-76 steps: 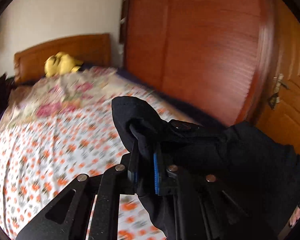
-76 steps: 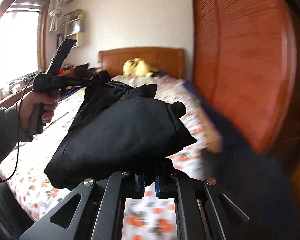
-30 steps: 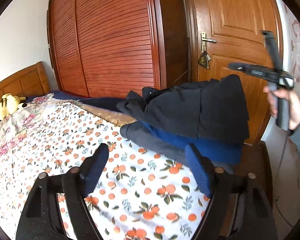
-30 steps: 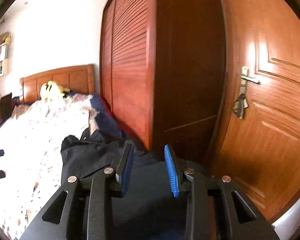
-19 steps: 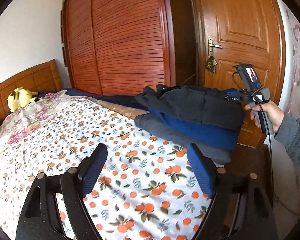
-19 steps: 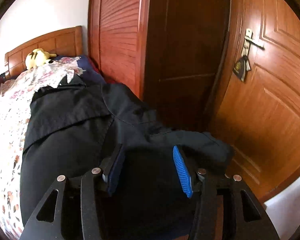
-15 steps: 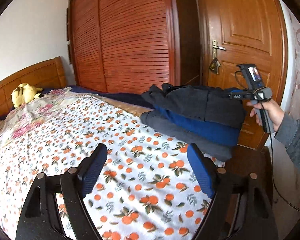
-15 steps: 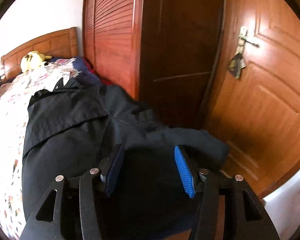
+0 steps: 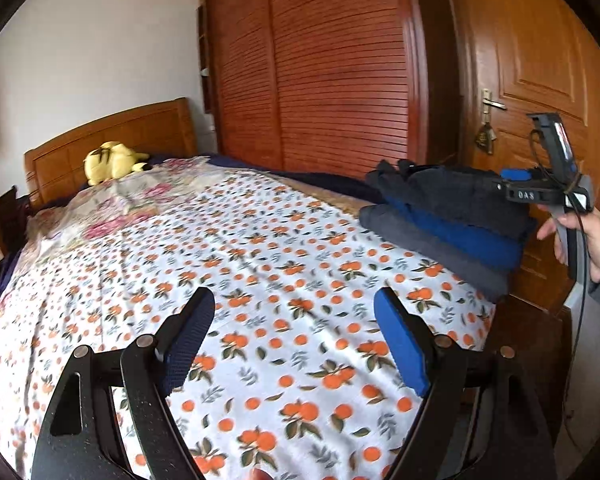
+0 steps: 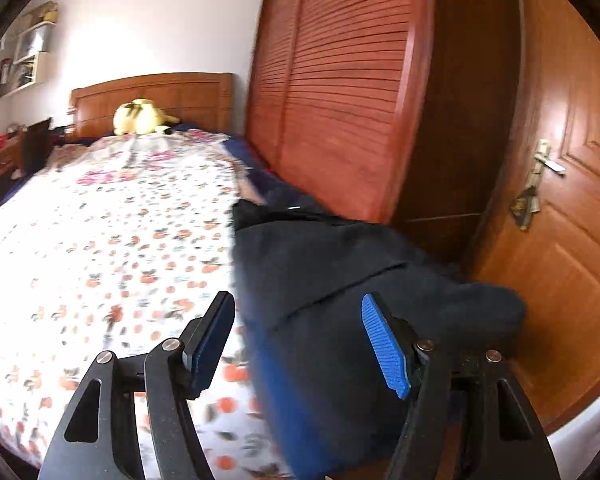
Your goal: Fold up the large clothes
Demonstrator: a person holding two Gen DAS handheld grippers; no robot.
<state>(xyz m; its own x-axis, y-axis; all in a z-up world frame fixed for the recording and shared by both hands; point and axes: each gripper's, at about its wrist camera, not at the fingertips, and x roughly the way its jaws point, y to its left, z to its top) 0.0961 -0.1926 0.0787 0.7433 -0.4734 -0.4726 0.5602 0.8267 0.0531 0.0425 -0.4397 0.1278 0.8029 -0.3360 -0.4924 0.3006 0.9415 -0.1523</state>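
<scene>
So here's where things stand. The stack of folded dark clothes (image 9: 448, 216) (a black garment on top, a bright blue layer under it, a grey one at the bottom) sits at the foot corner of the bed with the white orange-print sheet (image 9: 260, 264), right by the brown wooden door (image 9: 540, 80). The black top piece looks folded and set down, though its edges are a bit lumpy rather than crisp.

The left gripper (image 9: 296, 344) hangs over the bare sheet, well away from the stack, blue pads spread wide with nothing between them. The right gripper (image 10: 296, 344) sits just above the near edge of the stack, and its jaws are opening. The black cloth shows behind the gap, but neither pad looks to be pressing on it, so I'd call that a release. In the left view you can also see the person's hand (image 9: 584, 240) on that gripper's handle beside the stack.

Progress guess: this garment is basically done and stacked. I can't spot any unfolded clothes on the sheet, just a yellow plush toy (image 9: 108, 160) up by the headboard, far from the stack. Whether more laundry is waiting out of frame, no idea.
</scene>
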